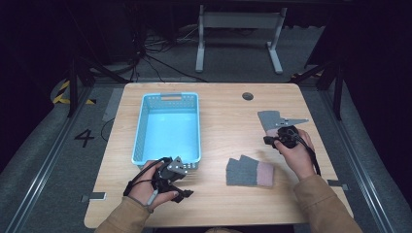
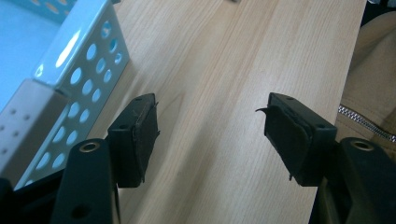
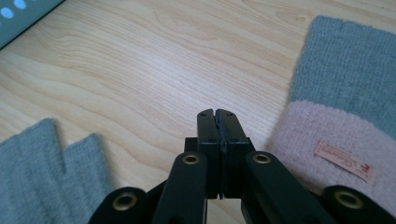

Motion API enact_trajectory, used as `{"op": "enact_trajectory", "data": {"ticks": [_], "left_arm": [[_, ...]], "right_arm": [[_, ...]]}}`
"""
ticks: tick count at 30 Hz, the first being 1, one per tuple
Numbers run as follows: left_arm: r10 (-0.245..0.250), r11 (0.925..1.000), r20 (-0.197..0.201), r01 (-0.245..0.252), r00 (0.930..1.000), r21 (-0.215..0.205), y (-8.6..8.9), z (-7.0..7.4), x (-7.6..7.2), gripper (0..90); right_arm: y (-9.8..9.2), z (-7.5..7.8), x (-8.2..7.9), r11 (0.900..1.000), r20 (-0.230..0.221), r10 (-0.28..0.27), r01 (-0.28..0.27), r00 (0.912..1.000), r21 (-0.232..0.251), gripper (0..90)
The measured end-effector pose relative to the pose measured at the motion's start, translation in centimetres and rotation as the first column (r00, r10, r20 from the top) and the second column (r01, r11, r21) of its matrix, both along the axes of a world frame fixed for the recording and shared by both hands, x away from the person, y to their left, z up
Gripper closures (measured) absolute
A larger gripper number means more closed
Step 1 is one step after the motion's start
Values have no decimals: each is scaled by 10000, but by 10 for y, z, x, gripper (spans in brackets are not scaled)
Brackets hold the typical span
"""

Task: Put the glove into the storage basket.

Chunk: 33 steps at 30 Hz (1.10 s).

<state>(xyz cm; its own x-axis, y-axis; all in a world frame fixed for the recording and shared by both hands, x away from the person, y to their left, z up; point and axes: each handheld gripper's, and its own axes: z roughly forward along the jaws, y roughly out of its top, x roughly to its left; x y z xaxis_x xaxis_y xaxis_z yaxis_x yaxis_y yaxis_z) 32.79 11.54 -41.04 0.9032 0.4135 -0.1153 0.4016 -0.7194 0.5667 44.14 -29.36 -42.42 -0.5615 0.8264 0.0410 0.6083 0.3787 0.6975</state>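
Two grey knitted gloves with pink cuffs lie on the right half of the wooden table (image 1: 223, 116). One glove (image 1: 250, 171) lies flat near the front. The other glove (image 1: 268, 119) lies farther back, partly under my right gripper (image 1: 268, 141). In the right gripper view my right gripper (image 3: 217, 114) is shut with nothing between its jaws, just above bare wood. There the labelled pink cuff of one glove (image 3: 343, 135) lies to its right and the fingers of the other glove (image 3: 46, 163) at lower left. My left gripper (image 1: 180, 193) (image 2: 210, 112) hovers open and empty at the basket's near corner.
A light blue perforated basket (image 1: 141, 128) stands empty on the table's left half; its corner (image 2: 79, 70) is close to my left jaw. A round cable hole (image 1: 248, 96) sits near the far edge. Bare wood stretches between basket and gloves.
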Motion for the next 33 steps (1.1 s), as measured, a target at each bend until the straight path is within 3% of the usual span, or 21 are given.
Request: {"op": "enact_trajectory", "data": {"ticks": [11,18,33], "left_arm": [[401,9992,-29,-401,9992,-19,9,-3,-7,359],[506,9987,-1,-506,9987,-5,13,-3,-10,358],[192,9998,-20,-192,9998,-24,8,-2,-7,353]], "right_arm": [[5,-13,16,9997,-177,-52,48,9998,-228,895],[1,-21,24,9982,-293,-370,355,9989,-490,894],[-14,-24,22,9944,-433,-892,864,9951,-615,894]]}}
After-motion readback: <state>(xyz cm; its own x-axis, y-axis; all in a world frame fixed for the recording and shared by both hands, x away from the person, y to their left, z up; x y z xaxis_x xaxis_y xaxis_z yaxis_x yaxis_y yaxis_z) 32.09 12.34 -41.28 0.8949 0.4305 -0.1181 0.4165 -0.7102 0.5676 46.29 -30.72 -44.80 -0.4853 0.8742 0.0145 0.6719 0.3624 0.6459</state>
